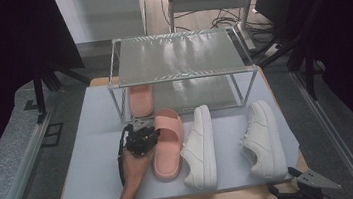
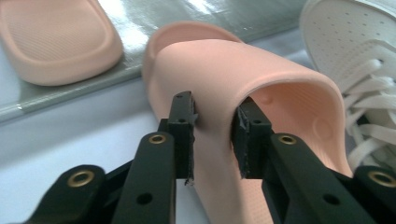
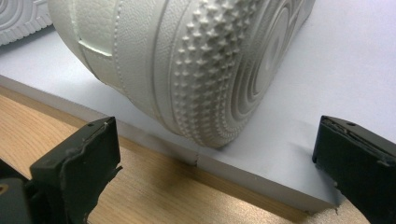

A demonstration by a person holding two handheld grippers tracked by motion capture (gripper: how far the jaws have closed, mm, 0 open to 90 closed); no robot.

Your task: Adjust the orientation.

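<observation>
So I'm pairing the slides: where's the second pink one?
In the high view the second pink slide lies on the rack's lower shelf, left side, just behind the one on the mat.

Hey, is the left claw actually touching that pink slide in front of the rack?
Touching. The left gripper view shows the left claw with both pads pressed against the strap edge of the pink slide.

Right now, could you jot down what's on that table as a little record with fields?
Surface: pale blue mat on a wooden table
Rack: two-level metal shoe rack at the far side
On the rack: one pink slide, lower level
In front of the rack: second pink slide, then two white sneakers
Left claw: closed on the upper strap of the second pink slide
Right claw: open, holding nothing, at the table's near edge by a sneaker's heel
</observation>
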